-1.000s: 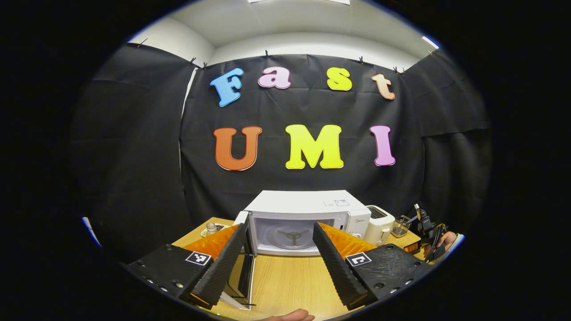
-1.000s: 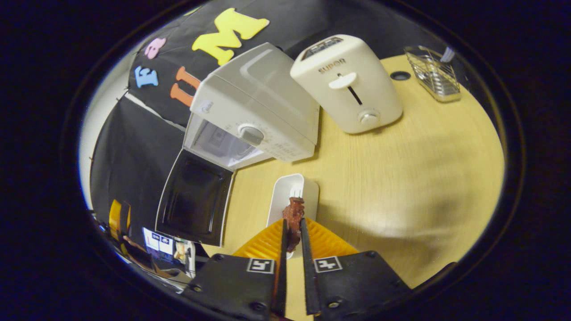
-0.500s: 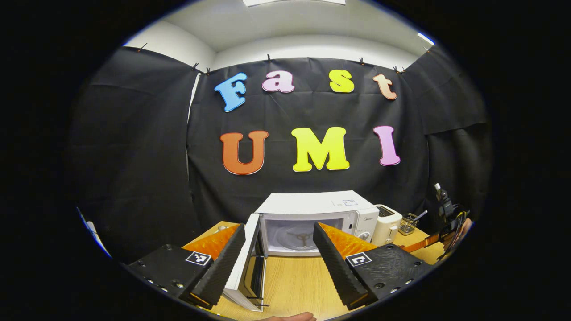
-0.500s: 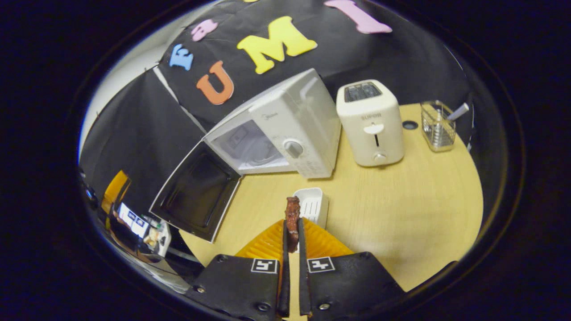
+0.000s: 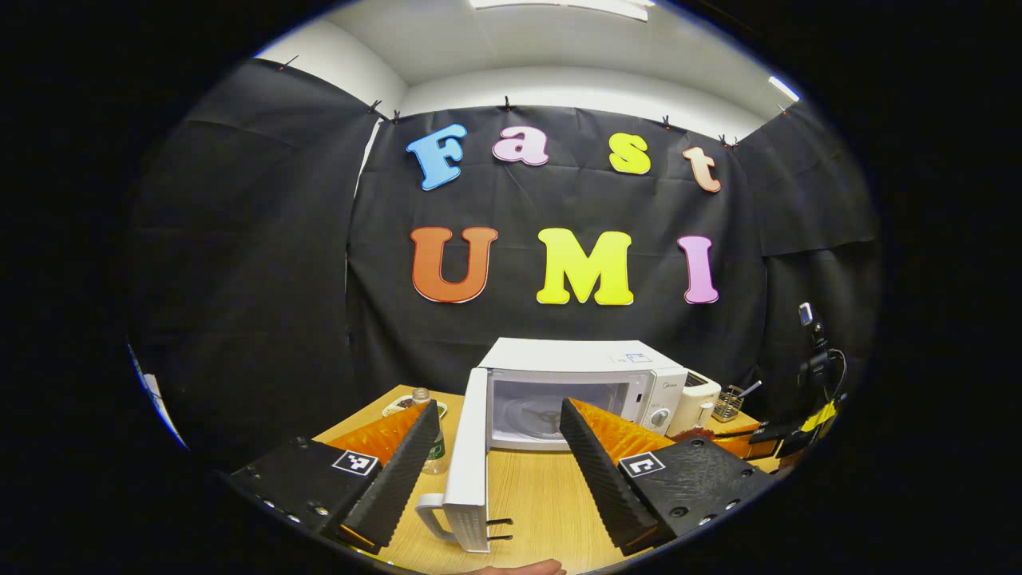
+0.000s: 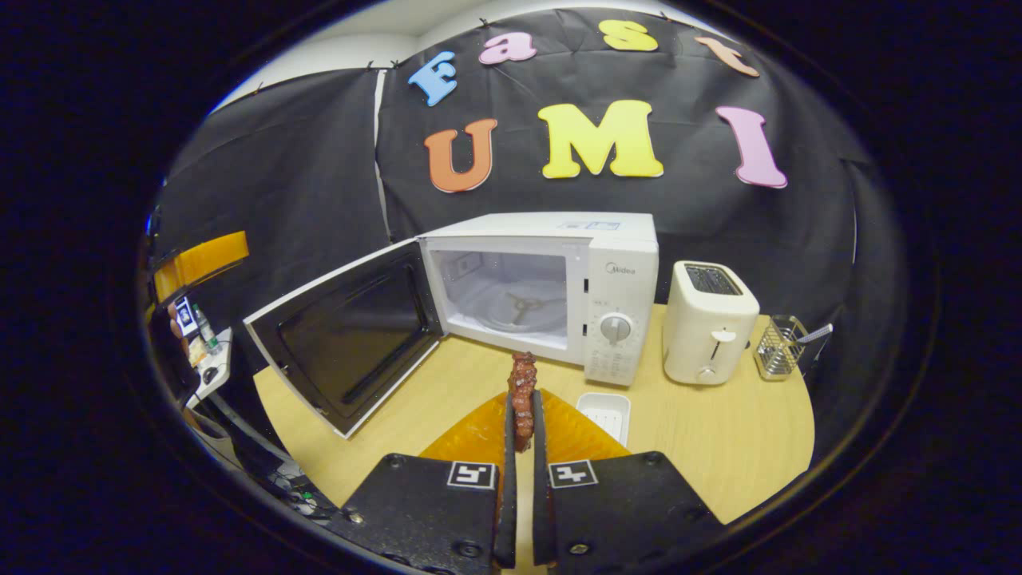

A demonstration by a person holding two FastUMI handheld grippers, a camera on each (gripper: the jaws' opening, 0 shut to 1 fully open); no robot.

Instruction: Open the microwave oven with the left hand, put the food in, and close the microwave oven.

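Place: a recording booth standing in for a kitchen corner.
Walls: black cloth (image 6: 303, 184) is hanging on all sides, clipped along its top edge below a white ceiling (image 5: 551, 48) where strip lights are glowing.
Table: a round wooden table (image 6: 718, 431) is carrying the kitchen gear.
Appliances: a white microwave (image 6: 615, 263) is sitting with its door (image 6: 343, 335) swung open, and a toaster (image 6: 707, 319) is standing just beside it.
Small items: a wire basket (image 6: 778, 347) is sitting near the toaster, a white tray (image 6: 604, 413) is lying in front of the microwave, and a bottle (image 5: 435, 447) is standing at the table's far side.
Edges: cables and equipment (image 5: 814, 367) are showing at the booth's side.
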